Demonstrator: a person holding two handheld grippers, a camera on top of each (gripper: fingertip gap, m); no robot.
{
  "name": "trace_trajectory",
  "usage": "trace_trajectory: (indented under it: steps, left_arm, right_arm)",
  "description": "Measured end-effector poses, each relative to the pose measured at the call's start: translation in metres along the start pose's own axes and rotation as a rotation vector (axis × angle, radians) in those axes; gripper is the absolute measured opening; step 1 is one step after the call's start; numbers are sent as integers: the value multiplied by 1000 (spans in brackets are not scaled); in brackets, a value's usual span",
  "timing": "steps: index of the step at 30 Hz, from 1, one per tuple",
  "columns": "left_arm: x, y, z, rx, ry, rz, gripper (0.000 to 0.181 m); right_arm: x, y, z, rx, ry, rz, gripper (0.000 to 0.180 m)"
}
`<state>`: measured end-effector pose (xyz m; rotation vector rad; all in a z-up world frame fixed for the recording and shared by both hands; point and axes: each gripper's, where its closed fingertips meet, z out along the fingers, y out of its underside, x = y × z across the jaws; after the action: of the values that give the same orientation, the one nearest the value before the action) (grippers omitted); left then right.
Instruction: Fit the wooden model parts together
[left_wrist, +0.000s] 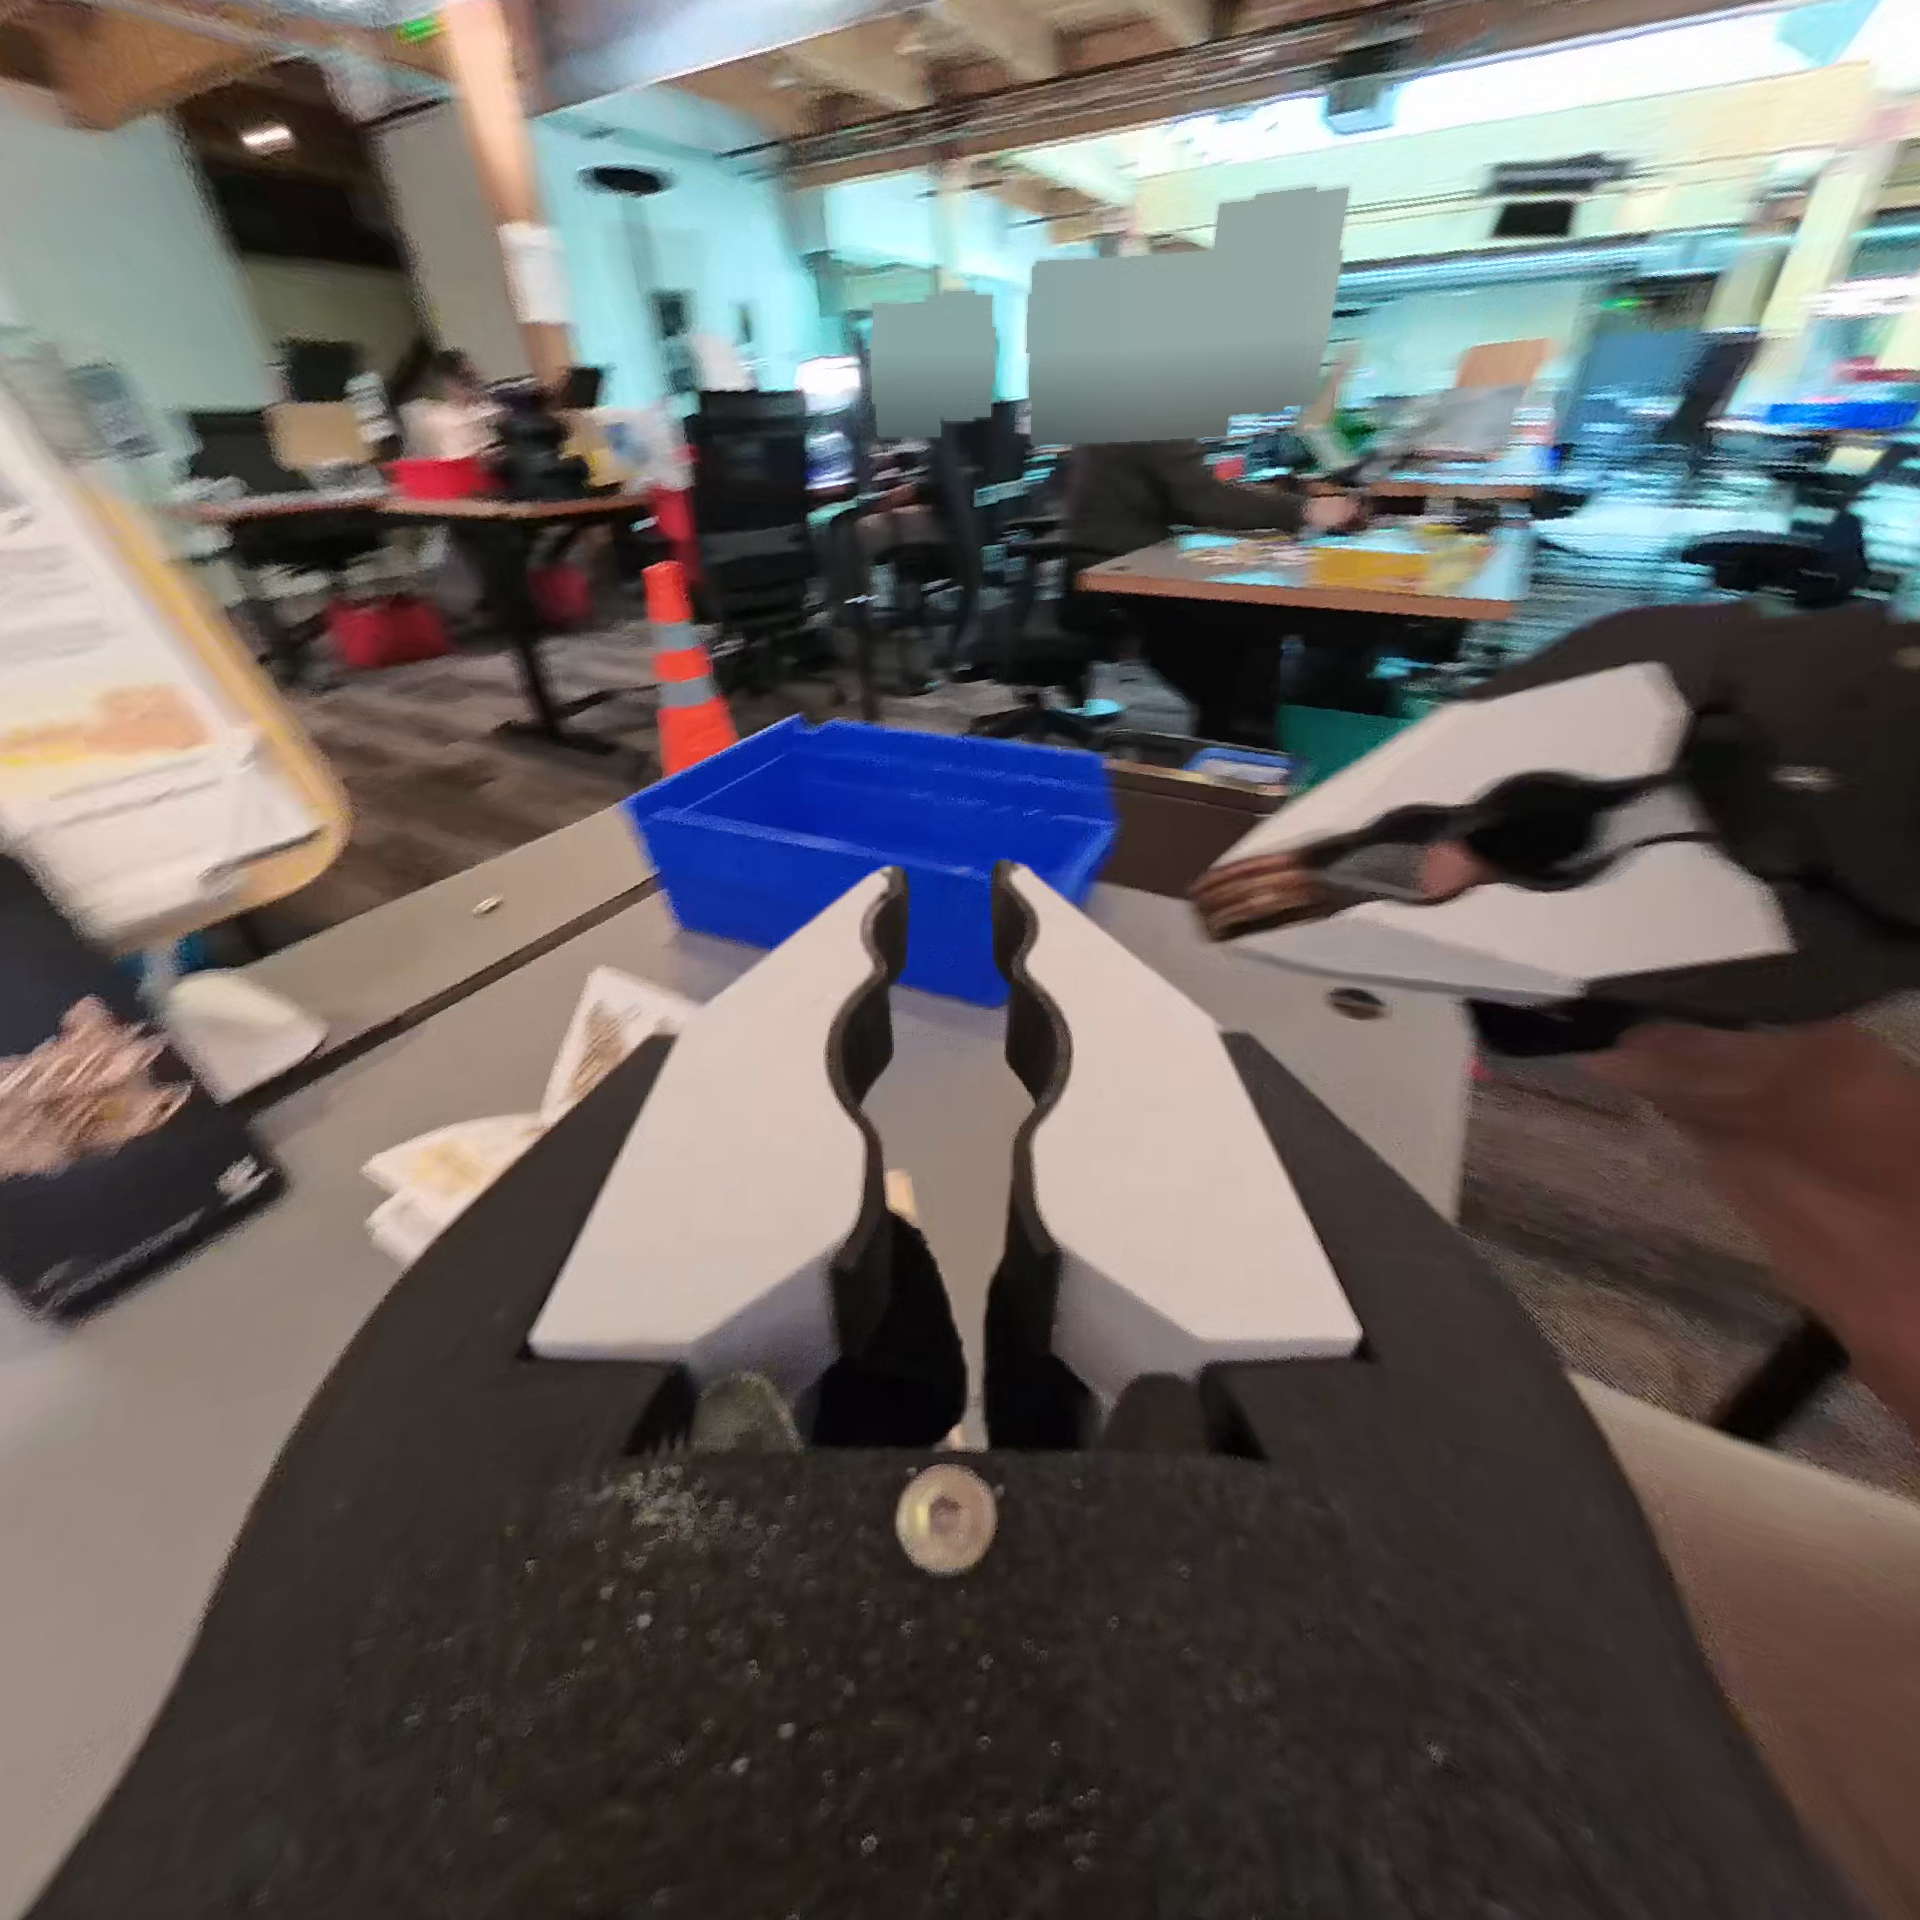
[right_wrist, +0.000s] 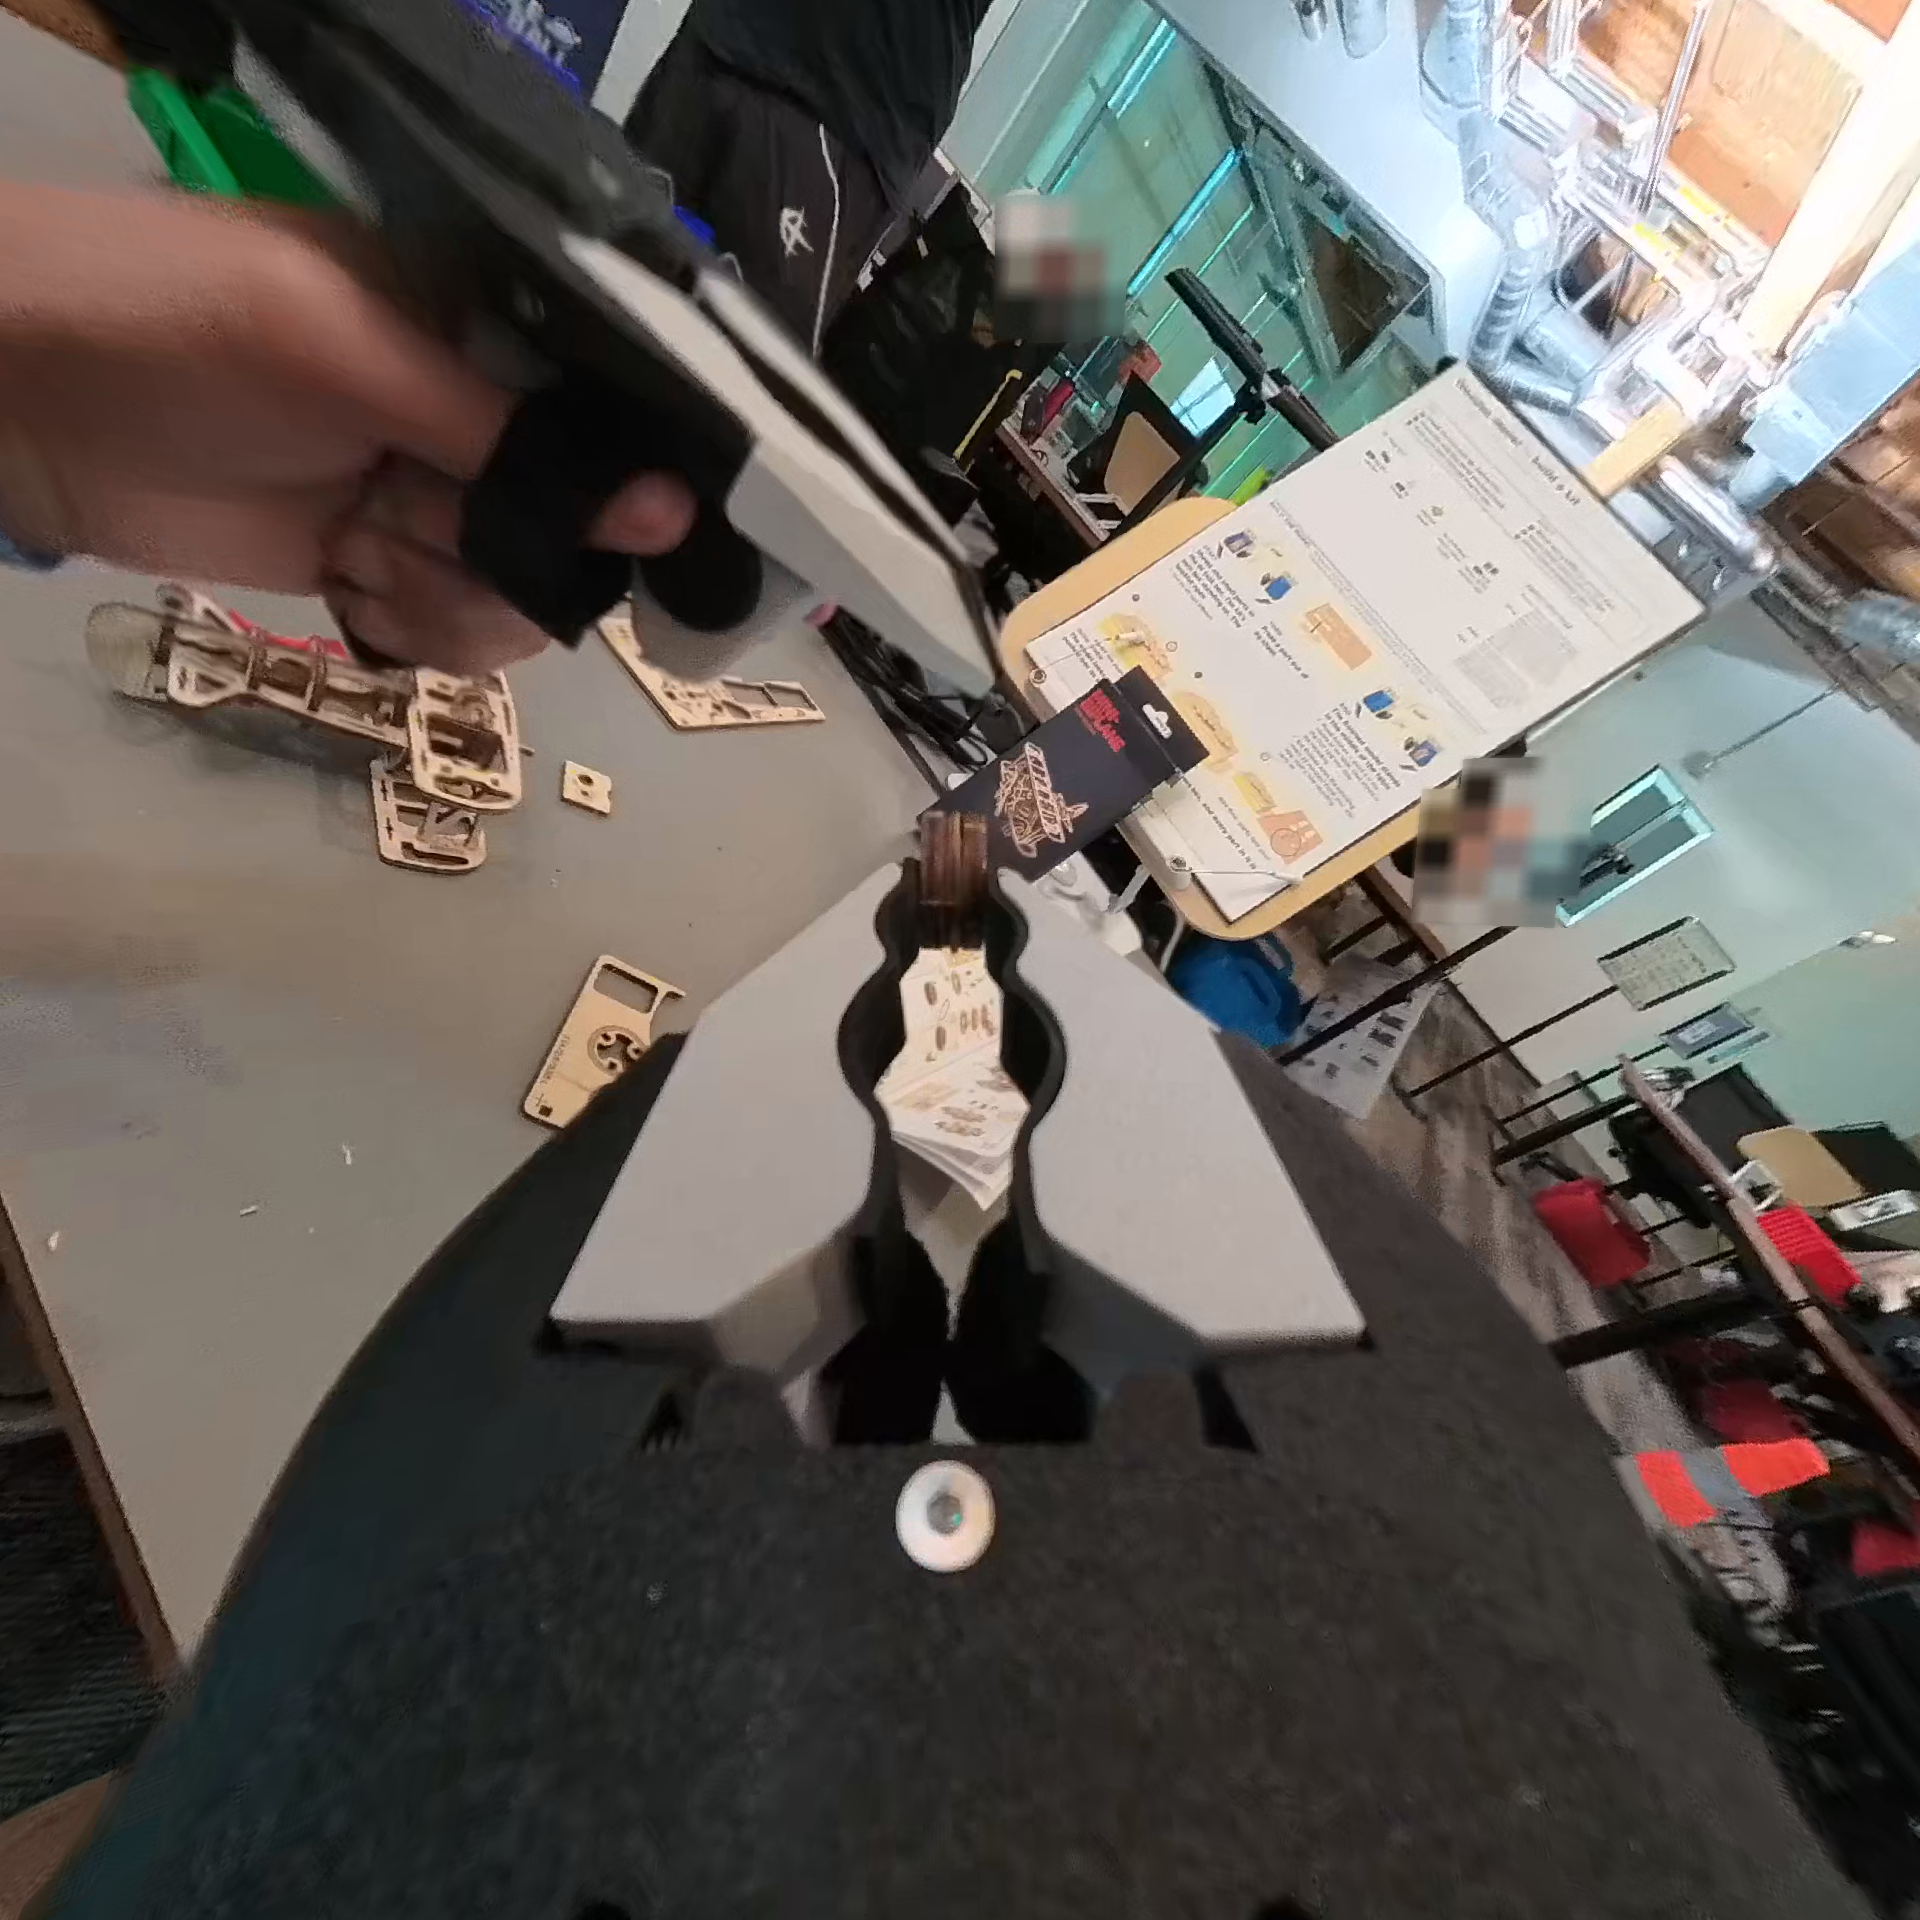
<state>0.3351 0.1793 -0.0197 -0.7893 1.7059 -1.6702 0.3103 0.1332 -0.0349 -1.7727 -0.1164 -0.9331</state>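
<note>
One wooden wheel pinched in right gripper, left gripper (empty) parted

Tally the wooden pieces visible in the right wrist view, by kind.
Partly built wooden model: 1
Wooden part sheets: 3
Small square wooden piece: 1
Stacked wooden part in right gripper: 1
Total: 6

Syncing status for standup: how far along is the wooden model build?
Done: a partly built pale laser-cut wooden frame lies on the grey table. In hand: the right hand-held gripper pinches a small dark layered wooden wheel-like part; the left hand-held gripper is open and empty. Left: that part is unfitted, and loose flat wooden sheets remain.
</note>
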Motion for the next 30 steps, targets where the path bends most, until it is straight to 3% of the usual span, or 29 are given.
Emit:
trace_trajectory:
  steps: [3,6,10,14,22,27,30]
  left_arm:
    - [-27,35,5,-47,-205,-138,19]
    - [-20,84,9,-64,-276,-253,18]
    - [-13,130,12,-85,-385,-175,23]
    - [-25,146,20,-105,-448,-146,40]
    - [-68,138,7,-55,-610,-178,45]
    - [-81,152,17,-134,-636,-167,68]
    - [-77,156,25,-150,-564,-264,48]
  right_arm:
    - [13,6,7,9,-40,182,10]
    - [22,59,32,-114,-130,509,9]
    - [0,133,58,-182,-125,687,9]
    - [4,165,71,-99,-17,816,9]
    - [-24,165,116,-173,-119,704,10]
    - [-21,170,136,-282,-33,679,9]
    - [-15,193,153,-381,0,609,9]
